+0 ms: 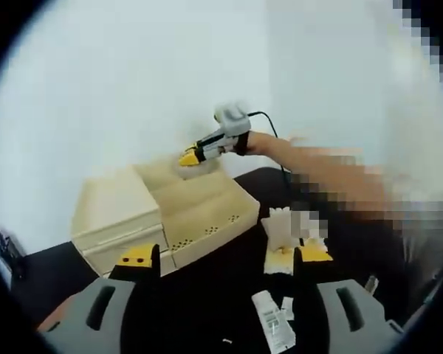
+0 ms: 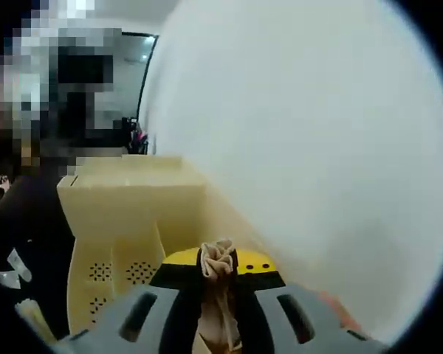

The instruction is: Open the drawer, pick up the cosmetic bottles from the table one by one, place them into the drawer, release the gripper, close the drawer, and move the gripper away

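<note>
One white sachet [image 1: 272,319] bears print too blurred to read.

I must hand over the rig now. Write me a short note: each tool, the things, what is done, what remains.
Right tool: shut on a cream packet, held over the open drawer.
Left tool: open, holding nothing, low over the black table.
Done: drawer is pulled out of the cream cabinet.
Left: release the packet, load the pale packets and white tube from the table, close the drawer, withdraw.
</note>
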Available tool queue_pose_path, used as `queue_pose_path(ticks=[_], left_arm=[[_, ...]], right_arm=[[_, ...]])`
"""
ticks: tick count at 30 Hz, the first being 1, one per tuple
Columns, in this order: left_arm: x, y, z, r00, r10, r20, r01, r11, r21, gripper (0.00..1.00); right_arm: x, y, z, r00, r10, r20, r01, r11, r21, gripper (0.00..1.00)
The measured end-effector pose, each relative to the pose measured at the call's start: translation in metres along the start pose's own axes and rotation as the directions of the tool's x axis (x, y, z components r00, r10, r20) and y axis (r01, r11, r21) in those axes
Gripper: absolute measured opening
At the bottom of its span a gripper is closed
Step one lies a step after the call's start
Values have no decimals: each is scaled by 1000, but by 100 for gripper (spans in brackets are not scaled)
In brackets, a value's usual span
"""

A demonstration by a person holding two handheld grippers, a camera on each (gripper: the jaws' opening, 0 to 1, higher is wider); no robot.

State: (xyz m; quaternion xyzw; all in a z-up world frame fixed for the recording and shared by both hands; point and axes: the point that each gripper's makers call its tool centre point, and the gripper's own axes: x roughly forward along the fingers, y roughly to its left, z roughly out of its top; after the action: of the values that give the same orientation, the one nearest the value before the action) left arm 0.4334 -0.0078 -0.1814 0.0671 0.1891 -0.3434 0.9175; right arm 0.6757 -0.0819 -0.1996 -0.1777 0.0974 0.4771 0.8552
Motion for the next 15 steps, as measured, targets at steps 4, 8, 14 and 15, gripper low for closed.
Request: queue_pose_path(ticks=[4,8,14,15], left_arm=[[1,-1,1,1000,-7,2,7,1000,2,69],[2,-1,0,1000,-10,0,10,1000,7,68],[3,-2,0,1000,-12,-2,12,1000,15,68],[3,-1,-1,1000,-12,-4,12,1000,16,67]], right_arm=[[-4,3,-4,1000,-11,-11,12,1000,7,14],[-6,8,-8,999,-19,-41,18,1000,-25,14],[-8,20,-12,992,-14,-126,-3,991,-133,13],[-8,20,-13,990,-26,-142,5,989,-145,13]])
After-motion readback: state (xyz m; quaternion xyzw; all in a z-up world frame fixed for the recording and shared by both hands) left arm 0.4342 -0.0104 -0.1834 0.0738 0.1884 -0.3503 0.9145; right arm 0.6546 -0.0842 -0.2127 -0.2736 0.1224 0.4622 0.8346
